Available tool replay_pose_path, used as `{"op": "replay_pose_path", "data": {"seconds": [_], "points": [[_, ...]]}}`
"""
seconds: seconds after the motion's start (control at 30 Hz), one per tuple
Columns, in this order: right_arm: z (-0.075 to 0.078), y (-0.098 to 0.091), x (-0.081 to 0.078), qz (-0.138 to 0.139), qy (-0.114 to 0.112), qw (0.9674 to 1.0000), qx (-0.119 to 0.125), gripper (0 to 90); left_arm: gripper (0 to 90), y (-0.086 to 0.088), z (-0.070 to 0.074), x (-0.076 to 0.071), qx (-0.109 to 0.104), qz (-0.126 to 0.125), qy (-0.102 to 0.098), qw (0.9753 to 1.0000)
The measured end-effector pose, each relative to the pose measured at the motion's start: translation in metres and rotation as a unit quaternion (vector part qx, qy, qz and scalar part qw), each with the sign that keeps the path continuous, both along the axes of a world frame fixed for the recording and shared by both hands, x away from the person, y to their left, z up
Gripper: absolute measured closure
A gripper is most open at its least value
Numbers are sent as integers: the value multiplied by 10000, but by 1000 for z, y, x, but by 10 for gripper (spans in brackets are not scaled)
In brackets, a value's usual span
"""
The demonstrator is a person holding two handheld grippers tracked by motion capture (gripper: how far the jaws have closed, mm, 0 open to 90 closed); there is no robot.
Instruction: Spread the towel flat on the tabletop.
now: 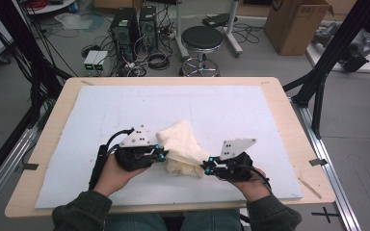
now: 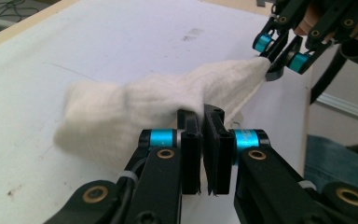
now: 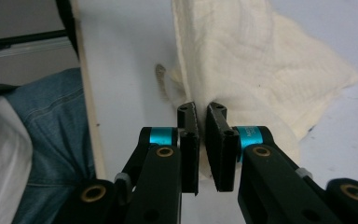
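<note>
I have both grippers clamped on the cloth [image 1: 182, 147]: left gripper [image 1: 163, 154] on its left edge, right gripper [image 1: 206, 167] on a near corner, the cloth lifted and bunched between them over the near pad [image 1: 231, 106]. Next I'd spread it taut (gently). Far half lies open; the near edge is close.

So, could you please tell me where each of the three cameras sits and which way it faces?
High view: above the person's side, facing forward and down on the white foam board; forearms, hands, left tool and right tool show.
Left gripper view: on the left tool, facing along its shut jaws at the cream crumpled cloth; right tool beyond.
Right gripper view: on the right tool, facing the cloth; a jeans-clad leg shows.
Shared: all three show the cloth, pinched at both ends.
</note>
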State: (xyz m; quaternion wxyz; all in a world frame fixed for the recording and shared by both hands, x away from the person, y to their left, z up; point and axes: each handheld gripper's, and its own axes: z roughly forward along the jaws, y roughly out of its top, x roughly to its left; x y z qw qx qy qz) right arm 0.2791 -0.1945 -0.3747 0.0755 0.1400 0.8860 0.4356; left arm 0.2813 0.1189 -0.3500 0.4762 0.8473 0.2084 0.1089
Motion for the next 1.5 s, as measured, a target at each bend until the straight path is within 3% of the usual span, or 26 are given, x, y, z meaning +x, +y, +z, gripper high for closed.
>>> {"op": "replay_pose_path", "data": {"seconds": [0.07, 0.13, 0.27, 0.37, 0.47, 0.53, 0.67, 0.8, 0.87, 0.97, 1.07, 1.23, 1.5], "points": [[-4, 1, -1, -21, -34, 9999, -150, 840, 824, -2, -11, 1, 39, 58, 62, 10000], [-9, -3, 2, -104, 62, 9997, -227, 840, 781, -6, -26, 5, 23, 114, 241, 9996], [-24, -20, 15, -402, 299, 9984, -278, 840, 640, -16, -52, 8, 249, 87, 461, 9986], [-29, -27, 20, -517, 343, 9977, -255, 840, 609, -20, -65, 8, 362, 35, 616, 9974], [-34, -34, 27, -629, 442, 9968, -229, 840, 543, -27, -73, 11, 668, 28, 692, 9954], [-35, -35, 30, -676, 452, 9964, -224, 840, 520, -31, -77, 13, 723, 43, 804, 9941], [-35, -35, 32, -685, 423, 9966, -198, 840, 564, -41, -82, 17, 905, 60, 772, 9929], [-34, -34, 32, -650, 390, 9970, -177, 840, 789, -40, -80, 17, 895, -55, 670, 9937], [-32, -32, 31, -627, 390, 9972, -140, 840, 853, -33, -75, 16, 821, -109, 670, 9943], [-27, -30, 26, -564, 331, 9978, -71, 840, 868, -16, -64, 12, 770, -151, 613, 9950], [-20, -24, 17, -419, 248, 9988, -59, 840, 868, 9, -51, 2, 622, -167, 564, 9963], [-15, -3, -4, -21, 275, 9996, -23, 839, 869, 56, -34, -18, 655, -31, 346, 9972], [-16, 27, -26, 491, 400, 9979, -93, 826, 863, 106, -34, -44, 558, 206, 315, 9977]]}}
